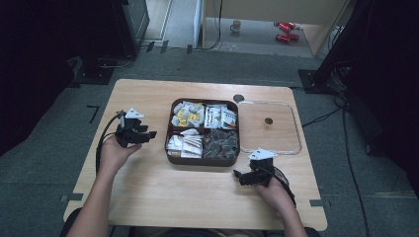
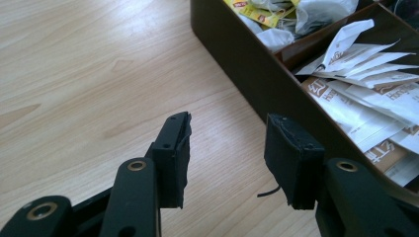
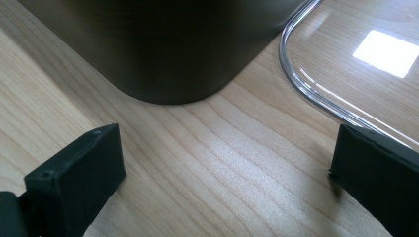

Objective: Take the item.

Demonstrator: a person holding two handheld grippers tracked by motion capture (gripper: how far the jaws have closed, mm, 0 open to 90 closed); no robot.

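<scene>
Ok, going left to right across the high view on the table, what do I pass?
Left gripper → brown divided tray of packets → right gripper → clear lid.

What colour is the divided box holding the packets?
Dark brown box; the high view shows it best.

Mug (image 1: 236, 25), 2 red objects (image 1: 285, 30), black cables (image 1: 321, 118) on grey floor (image 1: 44, 148)

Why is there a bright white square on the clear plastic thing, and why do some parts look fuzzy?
Right gripper view: the square is glare, a light mirrored on the clear plastic lid; the dark brown box is shadowed and soft. Left gripper view: the black tongs look slightly blurred up close. High view: the pale wooden table is evenly lit, the surroundings dark.
</scene>
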